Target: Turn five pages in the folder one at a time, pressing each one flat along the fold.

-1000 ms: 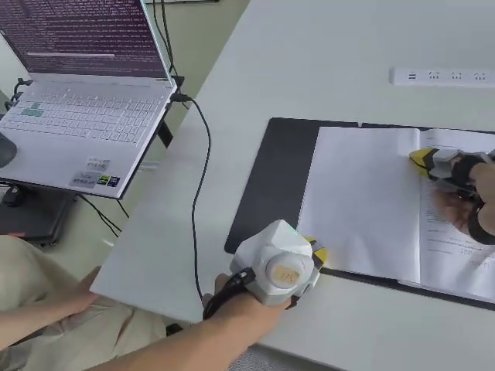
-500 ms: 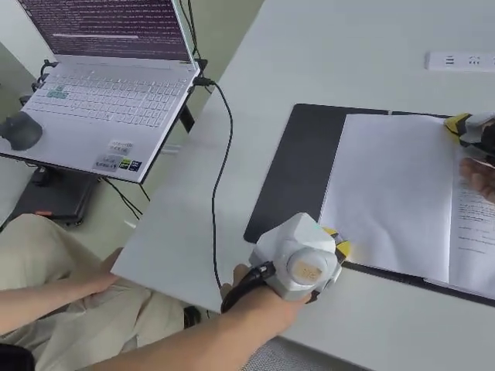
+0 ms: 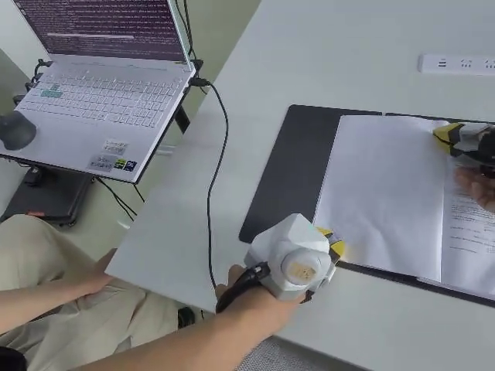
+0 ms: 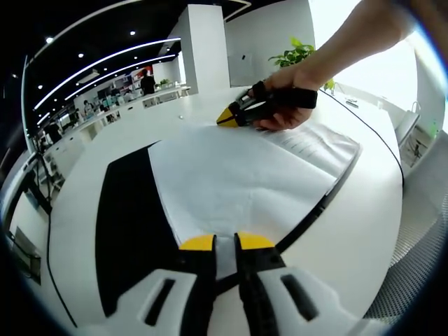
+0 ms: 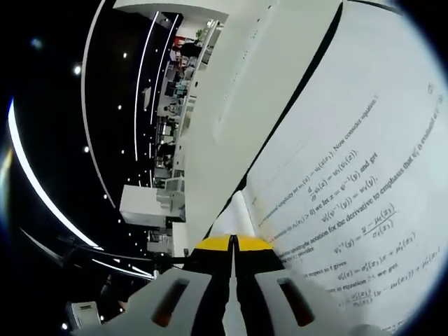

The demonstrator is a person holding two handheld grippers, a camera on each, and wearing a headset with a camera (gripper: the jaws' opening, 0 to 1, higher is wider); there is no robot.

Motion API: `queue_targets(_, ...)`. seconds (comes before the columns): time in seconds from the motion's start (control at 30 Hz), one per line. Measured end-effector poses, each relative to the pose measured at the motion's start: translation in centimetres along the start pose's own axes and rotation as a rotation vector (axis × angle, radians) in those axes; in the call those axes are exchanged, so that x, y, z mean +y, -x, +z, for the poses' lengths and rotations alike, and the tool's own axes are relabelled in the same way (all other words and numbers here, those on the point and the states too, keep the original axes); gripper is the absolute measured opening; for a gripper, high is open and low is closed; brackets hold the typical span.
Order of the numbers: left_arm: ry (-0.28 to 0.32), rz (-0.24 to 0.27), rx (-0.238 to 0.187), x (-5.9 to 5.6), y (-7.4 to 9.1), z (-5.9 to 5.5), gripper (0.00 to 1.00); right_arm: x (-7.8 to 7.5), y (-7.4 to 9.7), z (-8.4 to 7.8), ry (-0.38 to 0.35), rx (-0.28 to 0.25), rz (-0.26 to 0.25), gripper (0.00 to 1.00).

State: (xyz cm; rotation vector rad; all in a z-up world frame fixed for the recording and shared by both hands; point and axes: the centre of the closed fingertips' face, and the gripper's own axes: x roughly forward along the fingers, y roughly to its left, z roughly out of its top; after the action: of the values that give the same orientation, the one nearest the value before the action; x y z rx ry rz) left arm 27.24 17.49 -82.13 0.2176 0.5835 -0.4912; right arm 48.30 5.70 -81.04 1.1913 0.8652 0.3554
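Observation:
The black folder (image 3: 282, 174) lies open on the white table. Its turned page (image 3: 379, 193) is blank and lies flat on the left; the printed page (image 3: 468, 232) lies on the right. My left gripper (image 3: 334, 246) rests at the near left corner of the blank page (image 4: 231, 182), its yellow tips (image 4: 198, 243) closed to a thin slit. My right gripper (image 3: 442, 134) is shut and presses its tips on the fold near the far edge. In the right gripper view, the right gripper (image 5: 232, 241) sits in the crease beside the printed text (image 5: 350, 210). The right gripper (image 4: 234, 115) is also in the left gripper view.
An open laptop (image 3: 108, 100) stands on a raised stand at the left, with a black cable (image 3: 218, 154) running over the table's left edge. A white power strip (image 3: 456, 63) lies at the far right. A mouse (image 3: 15, 130) sits at the far left.
The head camera has shifted. My right gripper has slid a little along the fold toward the folder's far edge. The left gripper stays at the page's near corner.

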Motion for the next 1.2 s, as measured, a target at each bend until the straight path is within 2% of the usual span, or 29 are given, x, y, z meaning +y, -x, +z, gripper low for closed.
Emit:
queue_targets(0.13, 0.002, 0.001, -0.004, -0.1, 0.1, 0.0, 0.09, -0.1, 1.3, -1.8, 0.006, 0.076, 0.017, 0.0)
queue_targets(0.2, 0.002, 0.0, -0.006, -0.1, 0.1, 0.0, 0.09, -0.1, 1.9, -2.2, 0.009, 0.095, 0.022, 0.0)
queue_targets(0.23, 0.002, 0.0, -0.008, -0.1, 0.1, 0.0, 0.09, -0.3, 2.5, -3.0, 0.011, 0.133, 0.018, 0.0)
queue_targets(0.3, 0.004, 0.001, -0.013, -0.1, 0.1, 0.0, 0.09, -0.4, 3.2, -4.0, 0.022, 0.167, 0.024, 0.0)
queue_targets(0.47, -0.002, -0.001, -0.015, -0.1, 0.3, 0.1, 0.09, -0.7, 4.8, -5.8, 0.018, 0.213, 0.041, 0.0)
queue_targets(0.5, -0.003, -0.001, -0.014, -0.1, 0.3, 0.1, 0.09, -0.9, 5.1, -6.3, 0.021, 0.236, 0.038, 0.0)
queue_targets(0.53, -0.005, -0.002, -0.015, -0.1, 0.3, 0.1, 0.09, -1.2, 5.8, -7.5, 0.036, 0.288, 0.034, 0.0)
queue_targets(0.6, -0.006, -0.003, -0.016, -0.1, 0.4, 0.1, 0.09, -1.7, 6.2, -8.2, 0.075, 0.329, 0.039, 0.0)
queue_targets(0.77, -0.004, -0.002, -0.02, 0.0, 0.4, 0.1, 0.09, -2.5, 8.1, -10.3, 0.053, 0.344, 0.041, 0.0)
queue_targets(0.93, -0.009, -0.003, -0.022, 0.0, 0.3, 0.0, 0.09, -2.8, 10.5, -13.7, 0.058, 0.407, 0.047, 0.0)
queue_targets(1.03, -0.007, -0.002, -0.022, 0.0, 0.3, 0.0, 0.09, -3.2, 11.6, -15.2, 0.057, 0.435, 0.053, 0.0)
queue_targets(1.2, -0.011, -0.003, -0.022, 0.0, 0.3, 0.0, 0.09, -3.8, 13.0, -16.7, 0.045, 0.452, 0.06, 0.0)
